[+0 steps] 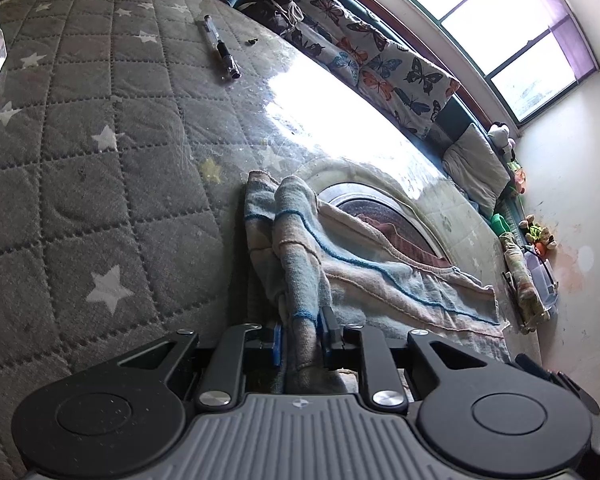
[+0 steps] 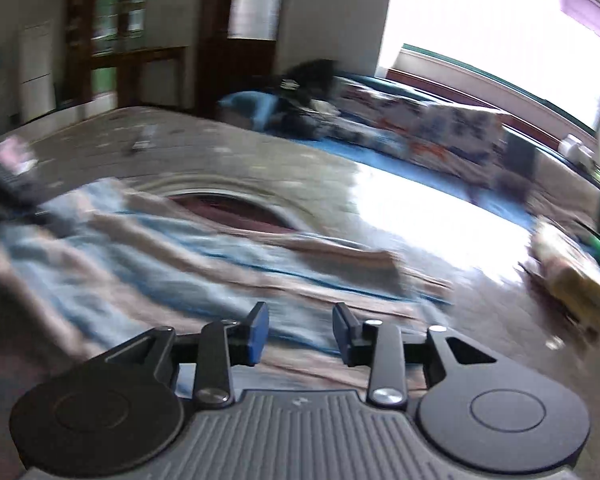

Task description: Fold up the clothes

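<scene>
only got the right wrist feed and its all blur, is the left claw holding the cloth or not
Observer: Yes, the left claw is shut on a bunched fold of the striped cloth.
Operator: anything else lying on the mattress i should dodge
Observer: A pen lies far up the quilted mattress, well apart from the cloth.
Operator: what about my own claw
Observer: Your right claw is open, with nothing between its fingers.
</scene>
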`<state>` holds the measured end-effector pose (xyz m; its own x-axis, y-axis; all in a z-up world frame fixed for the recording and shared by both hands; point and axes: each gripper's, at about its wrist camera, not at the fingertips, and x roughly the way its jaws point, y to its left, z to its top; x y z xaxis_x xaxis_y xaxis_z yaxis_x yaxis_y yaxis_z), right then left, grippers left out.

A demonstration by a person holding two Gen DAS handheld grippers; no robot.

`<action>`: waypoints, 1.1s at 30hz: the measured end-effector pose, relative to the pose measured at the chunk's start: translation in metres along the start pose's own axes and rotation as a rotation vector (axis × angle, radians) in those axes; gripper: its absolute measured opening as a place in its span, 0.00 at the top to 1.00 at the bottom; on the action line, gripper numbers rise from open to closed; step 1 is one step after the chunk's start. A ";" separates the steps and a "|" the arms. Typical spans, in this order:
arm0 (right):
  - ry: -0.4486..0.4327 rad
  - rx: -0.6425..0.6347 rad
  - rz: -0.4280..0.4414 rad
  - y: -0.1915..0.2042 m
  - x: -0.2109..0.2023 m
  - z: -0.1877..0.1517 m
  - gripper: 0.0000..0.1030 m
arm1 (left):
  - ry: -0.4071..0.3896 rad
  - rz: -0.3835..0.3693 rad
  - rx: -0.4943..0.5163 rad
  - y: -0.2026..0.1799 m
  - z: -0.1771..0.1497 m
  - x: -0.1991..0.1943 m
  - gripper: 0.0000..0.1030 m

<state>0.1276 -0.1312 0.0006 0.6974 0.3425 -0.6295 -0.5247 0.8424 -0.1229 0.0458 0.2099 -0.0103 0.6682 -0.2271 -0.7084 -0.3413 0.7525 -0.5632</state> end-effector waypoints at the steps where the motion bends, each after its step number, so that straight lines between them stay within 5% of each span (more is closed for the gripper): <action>1: 0.007 0.025 -0.020 -0.010 0.004 -0.002 0.66 | 0.001 0.001 0.001 0.000 0.000 0.000 0.81; 8: 0.041 0.177 -0.090 -0.067 0.023 -0.015 0.65 | 0.005 0.013 0.027 -0.002 0.002 0.001 0.81; 17: 0.067 0.362 -0.028 -0.094 0.044 -0.029 0.58 | 0.008 0.032 0.082 -0.008 0.003 0.002 0.81; 24: 0.059 0.344 -0.007 -0.081 0.036 -0.024 0.88 | -0.025 0.079 0.159 -0.021 0.000 0.003 0.86; 33: -0.007 0.337 -0.021 -0.076 -0.002 -0.011 0.90 | -0.083 0.093 0.250 -0.054 0.004 -0.007 0.90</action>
<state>0.1607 -0.2009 0.0025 0.7104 0.3257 -0.6239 -0.3203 0.9390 0.1254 0.0621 0.1731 0.0261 0.6974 -0.1066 -0.7087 -0.2363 0.8994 -0.3677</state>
